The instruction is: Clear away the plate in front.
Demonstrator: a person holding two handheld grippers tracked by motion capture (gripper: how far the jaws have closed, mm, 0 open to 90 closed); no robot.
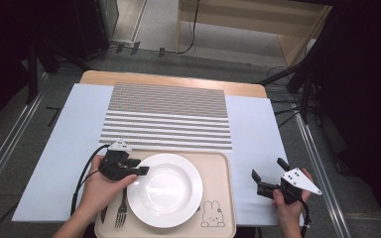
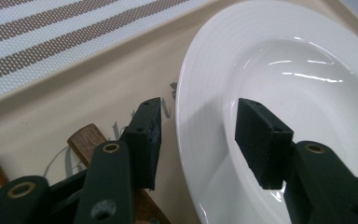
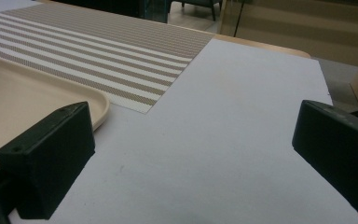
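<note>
White plate [image 1: 164,189], one, sits on one beige tray [image 1: 223,168]; left hand-held gripper [image 2: 198,140] straddles its rim, released; right hand-held gripper [image 1: 268,174] released above the surface [image 1: 258,134]; one fork [image 1: 122,213].

Beyond the tabletop [image 1: 258,90] I see grey floor [image 1: 69,74] with black cables [image 1: 188,47] trailing across it. Behind those stands a pale wooden cabinet [image 1: 297,47]. Dark stands [image 1: 32,64] and deep shadow flank the tabletop on both sides.
</note>
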